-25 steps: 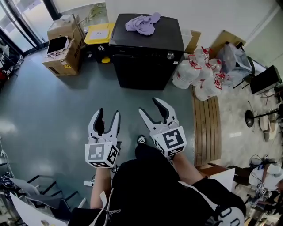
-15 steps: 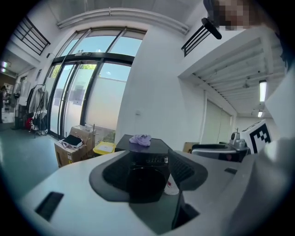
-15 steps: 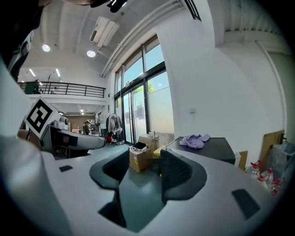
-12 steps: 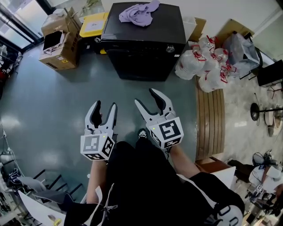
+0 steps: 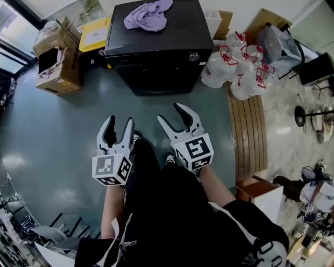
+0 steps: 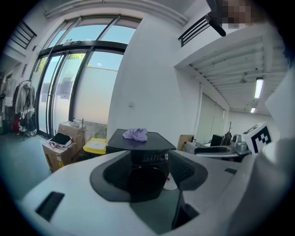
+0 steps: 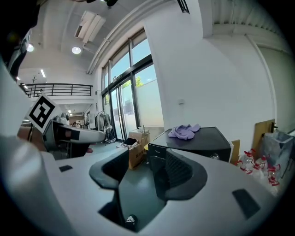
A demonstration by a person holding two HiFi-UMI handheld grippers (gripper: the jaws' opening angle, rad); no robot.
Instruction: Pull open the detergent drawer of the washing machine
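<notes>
Head view, L to R: cardboard boxes (image 5: 55, 57) are sitting at the far left on the grey floor (image 5: 47, 135), w/ a yellow-lidded bin (image 5: 95, 34) standing just beside them. Right of the bin, a black washing machine (image 5: 156, 47) is standing against the wall, its front facing the person. A purple cloth (image 5: 146, 14) is lying crumpled on its top, and a round silver knob (image 5: 194, 56) is showing at the front's upper right corner. The detergent drawer can't be picked out on the dark front panel; nothing is sticking out from it. White plastic bags w/ red print (image 5: 235, 68) are piling up right of the machine, and a wooden slatted bench (image 5: 248, 135) is running along the right side.

Nearer the camera, the person in black clothing (image 5: 177, 214) is holding both tools out over the floor, well apart from the machine. The left gripper (image 5: 119, 122) is pointing toward the machine, jaws spread; in its own view only the distant machine front is showing between them, nothing clamped. The right gripper (image 5: 172, 113) is hanging just beside it, angled a bit left, jaws also spread wide, w/ only floor and the machine's corner showing in the gap.
</notes>
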